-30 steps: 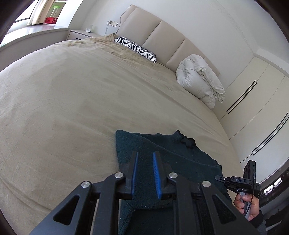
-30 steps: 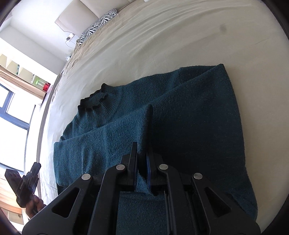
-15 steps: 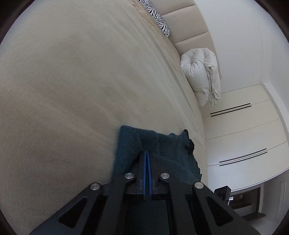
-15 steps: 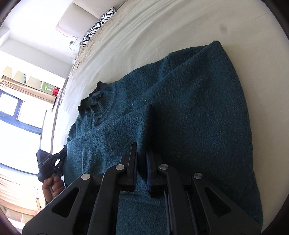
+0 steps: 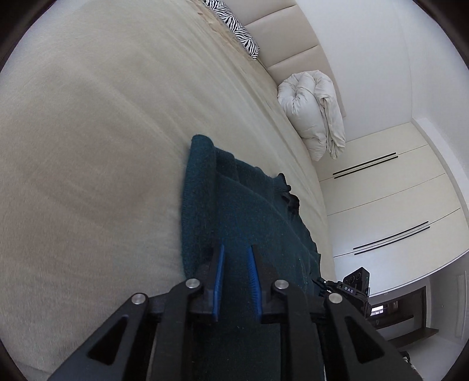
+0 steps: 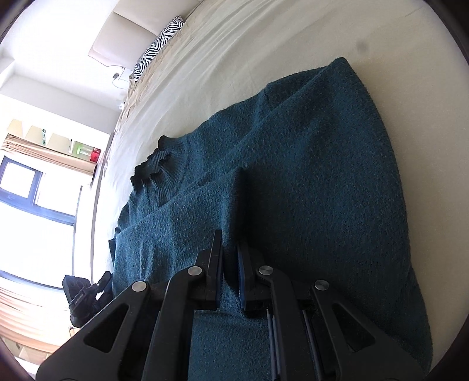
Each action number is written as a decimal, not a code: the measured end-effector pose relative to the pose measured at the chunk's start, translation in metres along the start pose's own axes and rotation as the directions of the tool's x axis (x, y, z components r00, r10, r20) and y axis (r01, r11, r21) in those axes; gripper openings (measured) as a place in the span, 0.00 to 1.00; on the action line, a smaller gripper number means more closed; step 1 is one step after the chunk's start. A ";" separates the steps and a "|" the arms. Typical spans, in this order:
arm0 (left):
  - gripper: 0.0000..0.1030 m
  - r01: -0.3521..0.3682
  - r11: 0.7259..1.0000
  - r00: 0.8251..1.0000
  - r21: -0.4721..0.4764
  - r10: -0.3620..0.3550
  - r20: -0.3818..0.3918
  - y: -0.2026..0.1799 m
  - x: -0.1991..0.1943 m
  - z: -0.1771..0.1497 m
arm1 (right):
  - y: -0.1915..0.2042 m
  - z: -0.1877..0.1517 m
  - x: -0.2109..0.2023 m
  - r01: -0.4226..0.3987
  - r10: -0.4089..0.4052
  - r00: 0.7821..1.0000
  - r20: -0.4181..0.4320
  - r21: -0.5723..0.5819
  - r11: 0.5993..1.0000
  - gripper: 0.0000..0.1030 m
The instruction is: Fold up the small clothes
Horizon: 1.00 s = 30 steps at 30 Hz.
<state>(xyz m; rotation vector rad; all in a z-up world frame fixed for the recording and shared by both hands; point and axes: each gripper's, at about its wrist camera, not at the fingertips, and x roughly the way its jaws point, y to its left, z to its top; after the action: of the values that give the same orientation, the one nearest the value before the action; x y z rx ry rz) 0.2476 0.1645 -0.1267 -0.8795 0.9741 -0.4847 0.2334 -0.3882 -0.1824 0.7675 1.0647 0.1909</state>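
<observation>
A dark teal knit sweater lies on the beige bed, its sides folded over the middle and its collar toward the headboard. It also shows in the left wrist view. My left gripper is open just above the sweater's near edge, with nothing between its blue pads. My right gripper is shut on a fold of the sweater that stands up as a ridge in front of it. The other gripper shows at the sweater's edge in each view.
A zebra-print pillow and a rolled white duvet lie at the padded headboard. White wardrobe doors stand past the bed's right side. A window and shelves are on the other side. Bare sheet surrounds the sweater.
My left gripper shut on the sweater's edge half a second ago and has now opened and let it go. My right gripper stayed shut on its fold and moved closer over the sweater.
</observation>
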 end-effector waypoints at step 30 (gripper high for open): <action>0.40 0.058 0.998 0.996 -0.012 -0.057 0.068 -0.007 -0.018 -0.013 | -0.007 -0.007 -0.015 -0.048 0.048 0.998 0.051 0.004 0.999 0.08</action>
<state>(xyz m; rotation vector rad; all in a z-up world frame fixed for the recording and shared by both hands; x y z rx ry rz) 0.2280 0.1677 -0.1155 -0.9331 0.8935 -0.4940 0.2188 -0.3974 -0.1775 0.7989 0.9996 0.2091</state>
